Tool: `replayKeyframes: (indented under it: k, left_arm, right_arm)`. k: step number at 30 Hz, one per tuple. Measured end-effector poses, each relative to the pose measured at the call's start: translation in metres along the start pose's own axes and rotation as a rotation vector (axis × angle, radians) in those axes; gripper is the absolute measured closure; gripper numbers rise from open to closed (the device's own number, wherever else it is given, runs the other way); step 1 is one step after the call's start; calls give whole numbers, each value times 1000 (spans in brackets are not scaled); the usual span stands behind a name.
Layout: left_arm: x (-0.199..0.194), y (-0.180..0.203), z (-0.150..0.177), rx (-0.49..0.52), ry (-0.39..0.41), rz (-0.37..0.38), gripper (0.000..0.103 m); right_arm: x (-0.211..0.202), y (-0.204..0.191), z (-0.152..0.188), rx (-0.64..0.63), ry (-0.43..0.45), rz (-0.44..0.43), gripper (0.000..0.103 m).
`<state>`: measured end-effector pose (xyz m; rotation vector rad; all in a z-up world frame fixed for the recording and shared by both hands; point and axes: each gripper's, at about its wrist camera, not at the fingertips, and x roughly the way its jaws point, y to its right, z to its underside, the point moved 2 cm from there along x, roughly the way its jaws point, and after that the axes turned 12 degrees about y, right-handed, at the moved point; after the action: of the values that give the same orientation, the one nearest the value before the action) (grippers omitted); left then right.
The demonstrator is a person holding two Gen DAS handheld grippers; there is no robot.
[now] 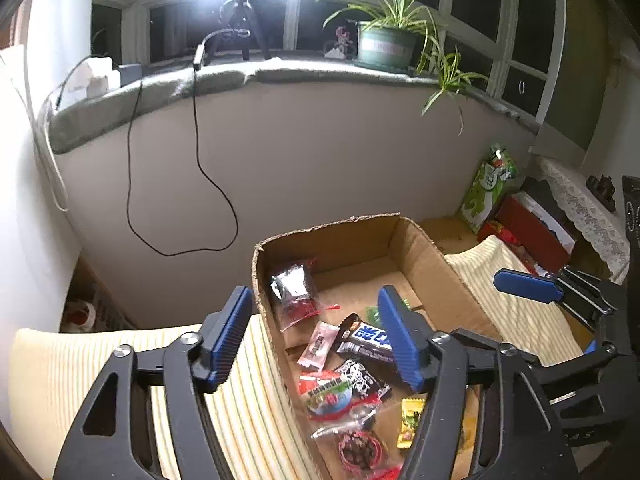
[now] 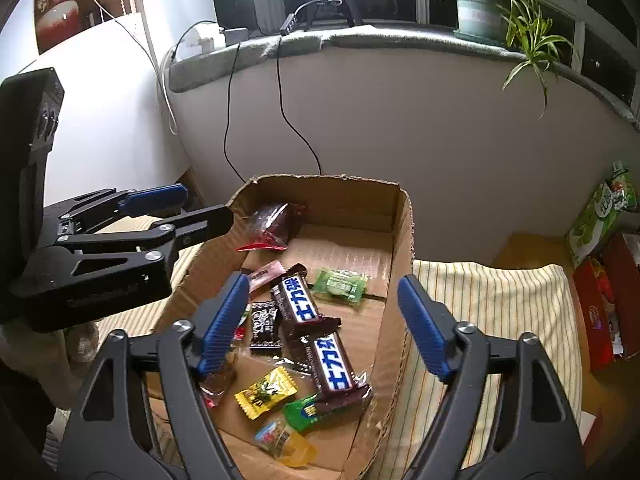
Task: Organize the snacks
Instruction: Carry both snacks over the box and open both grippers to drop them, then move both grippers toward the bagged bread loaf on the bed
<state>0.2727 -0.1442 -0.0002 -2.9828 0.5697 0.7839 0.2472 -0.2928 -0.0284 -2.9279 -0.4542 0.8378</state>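
Two open grippers are what we hold over a cardboard box [image 2: 402, 248] that sits on a striped yellow cloth [image 2: 480, 300] below a grey-topped window ledge [image 1: 320, 76]. Largest after the ledge is the box itself, its flaps torn off and its near end reaching under both cameras. On the ledge we see a potted spider plant [image 1: 386, 44] and a small tripod [image 1: 244, 20], with black cables [image 1: 196, 140] hanging down the wall. To the right of the cloth lean a green snack bag [image 1: 486, 188] and a red box [image 1: 528, 228].

Our left gripper [image 1: 316, 340] hangs above the box's left wall, one blue pad over the cloth and the other over the snacks, its jaws spread with nothing between them. Our right gripper [image 2: 324, 320] hangs over the right half of the box, jaws likewise spread and not touching anything; its right pad lies outside the box wall.

All the snacks lie loose on the box floor. Two dark chocolate bars [image 2: 316, 332] with white and blue lettering lie end to end near the middle. A clear red-trimmed bag [image 2: 272, 224] rests against the far left corner. Smaller still: a black patterned packet [image 2: 264, 326], a pink wrapper [image 2: 266, 274], a pale green candy [image 2: 340, 284], a yellow candy [image 2: 266, 392], a bright green candy [image 2: 302, 410] and a jelly cup [image 2: 282, 438].
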Motion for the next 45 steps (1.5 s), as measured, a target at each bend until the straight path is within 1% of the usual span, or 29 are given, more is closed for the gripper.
replayKeyframes:
  k: [5,7,14,20,23,25,32,38,43,45]
  left_arm:
    - [-25,-2,-1,-6,36,-9,34]
    - [-39,-3,-1,-2,54,-16,31]
    - [-80,-9,7,2,103,-50,30]
    - [-118,-24,16,-4,149,-100,30]
    - [-136,-35,24,-16,166,-127,26]
    - [-147,-43,30,-20,173,-153,25]
    - [-182,-77,55,-67,179,-231,25]
    - [-206,-111,83,-119,160,-310,24]
    - [-223,-142,111,-184,132,-370,24]
    - [-230,-156,126,-225,116,-393,24]
  right_arm:
    - [-14,-11,-1,-5,14,-5,16]
    - [-19,-16,-1,-9,19,-9,16]
    - [-36,-43,2,-20,41,-45,12]
    - [-41,-69,7,-28,41,-92,11]
    - [-41,-86,9,-38,38,-120,11]
    - [-41,-96,11,-45,37,-137,11]
    - [-32,-145,20,-78,20,-226,11]
    - [-21,-187,26,-105,6,-298,11]
    - [-16,-216,32,-128,14,-338,11]
    - [-13,-229,35,-155,14,-345,11]
